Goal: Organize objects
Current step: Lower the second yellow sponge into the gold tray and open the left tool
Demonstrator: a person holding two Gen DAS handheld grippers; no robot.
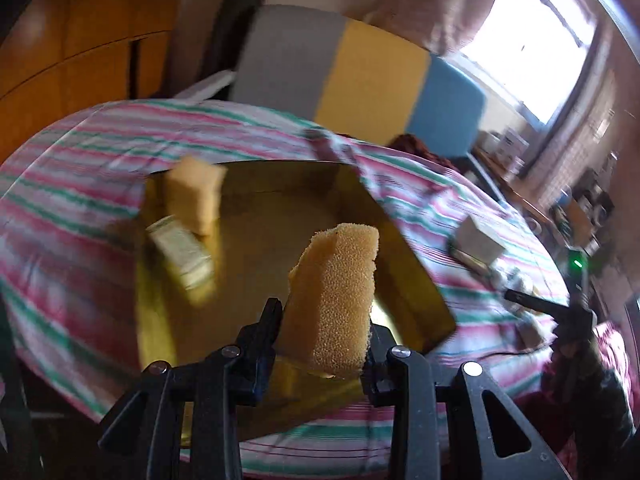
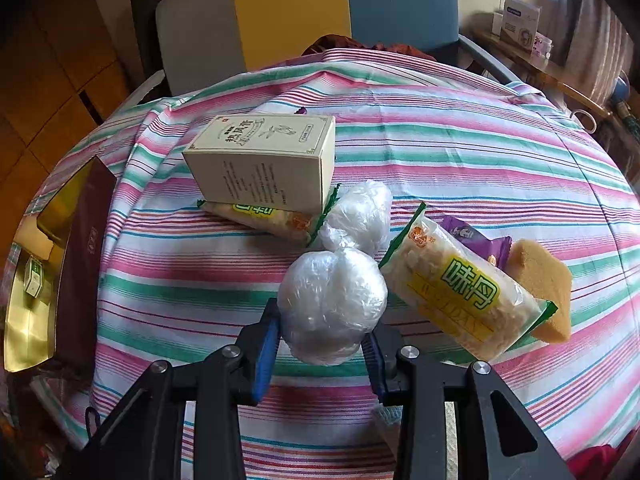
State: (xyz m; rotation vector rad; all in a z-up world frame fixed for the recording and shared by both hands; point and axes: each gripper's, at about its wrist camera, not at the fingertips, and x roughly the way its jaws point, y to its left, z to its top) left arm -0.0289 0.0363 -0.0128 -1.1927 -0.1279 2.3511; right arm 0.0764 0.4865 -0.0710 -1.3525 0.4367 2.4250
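Observation:
My left gripper (image 1: 324, 336) is shut on a yellow sponge (image 1: 340, 296), held upright over an open gold-lined box (image 1: 404, 256). Inside that box lie another sponge (image 1: 196, 196) and a small green-and-white carton (image 1: 184, 256). My right gripper (image 2: 324, 332) is shut on a plastic-wrapped white ball (image 2: 332, 304) resting on the striped cloth (image 2: 480, 152). Close by lie a second wrapped ball (image 2: 356, 216), a cream carton (image 2: 264, 160) on top of a snack packet (image 2: 276, 216), a larger snack packet (image 2: 460, 288), a purple packet (image 2: 476, 240) and a third sponge (image 2: 540, 284).
The gold box (image 2: 28, 320) with its dark red lid (image 2: 84, 264) sits at the table's left edge in the right wrist view. A grey, yellow and blue chair back (image 2: 288, 8) stands behind the table. A shelf with boxes (image 2: 520, 28) is at the far right.

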